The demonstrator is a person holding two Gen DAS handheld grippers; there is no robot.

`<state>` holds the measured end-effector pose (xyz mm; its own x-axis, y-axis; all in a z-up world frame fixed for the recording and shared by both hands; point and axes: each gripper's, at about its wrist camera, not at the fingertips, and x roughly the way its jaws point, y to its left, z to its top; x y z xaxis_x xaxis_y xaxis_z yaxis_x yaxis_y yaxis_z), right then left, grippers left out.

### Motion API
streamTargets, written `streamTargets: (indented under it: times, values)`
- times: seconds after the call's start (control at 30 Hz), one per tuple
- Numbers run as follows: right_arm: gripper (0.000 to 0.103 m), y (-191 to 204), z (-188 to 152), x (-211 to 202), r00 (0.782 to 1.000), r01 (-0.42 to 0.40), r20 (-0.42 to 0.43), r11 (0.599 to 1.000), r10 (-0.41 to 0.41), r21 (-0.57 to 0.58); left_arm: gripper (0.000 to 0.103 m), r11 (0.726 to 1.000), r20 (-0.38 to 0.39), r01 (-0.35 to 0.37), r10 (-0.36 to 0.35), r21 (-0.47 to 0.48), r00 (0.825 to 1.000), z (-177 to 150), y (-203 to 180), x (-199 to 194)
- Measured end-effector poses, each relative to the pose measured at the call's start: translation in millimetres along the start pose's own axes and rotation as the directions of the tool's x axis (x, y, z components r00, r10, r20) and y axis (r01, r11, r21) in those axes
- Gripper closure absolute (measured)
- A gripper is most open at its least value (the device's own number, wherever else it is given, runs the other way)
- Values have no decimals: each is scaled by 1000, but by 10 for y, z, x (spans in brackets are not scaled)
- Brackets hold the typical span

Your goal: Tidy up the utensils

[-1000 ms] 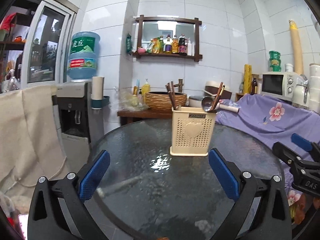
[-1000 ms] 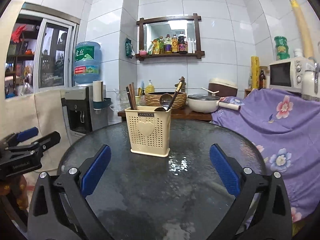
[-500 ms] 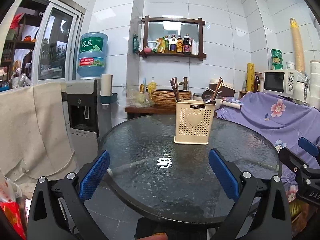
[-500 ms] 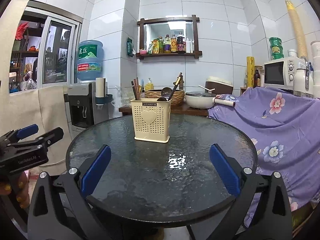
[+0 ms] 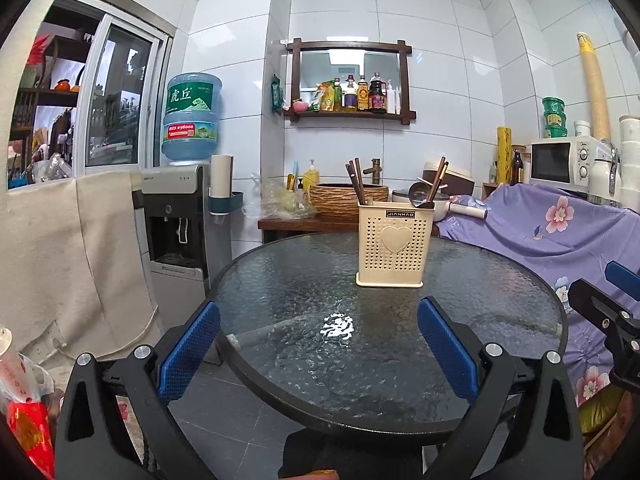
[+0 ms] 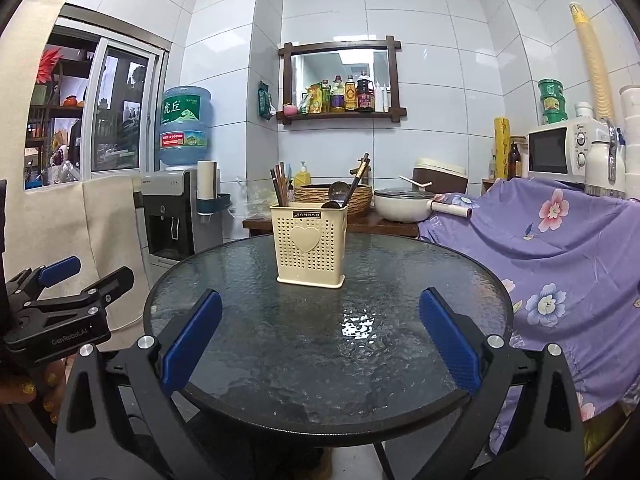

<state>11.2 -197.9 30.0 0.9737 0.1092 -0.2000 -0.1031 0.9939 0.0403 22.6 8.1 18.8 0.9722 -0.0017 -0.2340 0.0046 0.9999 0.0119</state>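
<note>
While both tongs hang spread and empty at the near edge of the round glass table (image 5: 520, 308), the cream holder (image 5: 395, 245) stands upright toward the far side. It lies ahead and right of the left tongs (image 5: 319, 350), ahead and left of the right tongs (image 6: 320, 344); neither looks nearer. Chopsticks (image 6: 280, 189) sit in its left part, and a ladle (image 6: 339, 191) leans with more chopsticks in its right part.
</note>
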Motion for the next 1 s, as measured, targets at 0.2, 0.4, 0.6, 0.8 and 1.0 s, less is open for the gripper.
streamTargets:
  times: [0.2,0.4,0.6,0.8,1.0]
  values:
    - [6,32,17,-1,1000,-8,-2,1000,8,-4,6,1000,-3,-5,5,-14,1000,-9,61,-12]
    - [6,37,24,5,1000,-6,0,1000,6,1,6,1000,-6,-5,5,-18,1000,-3,82,-12]
    - [6,22,-9,19,1000,-5,-11,1000,6,10,6,1000,-10,-5,5,-10,1000,-12,68,-21]
    - [6,18,-15,12,1000,-4,-8,1000,4,12,6,1000,-12,-6,6,-14,1000,-12,83,-15]
    - [6,20,-4,21,1000,-6,-9,1000,6,11,6,1000,-20,-7,7,-10,1000,-22,94,-6]
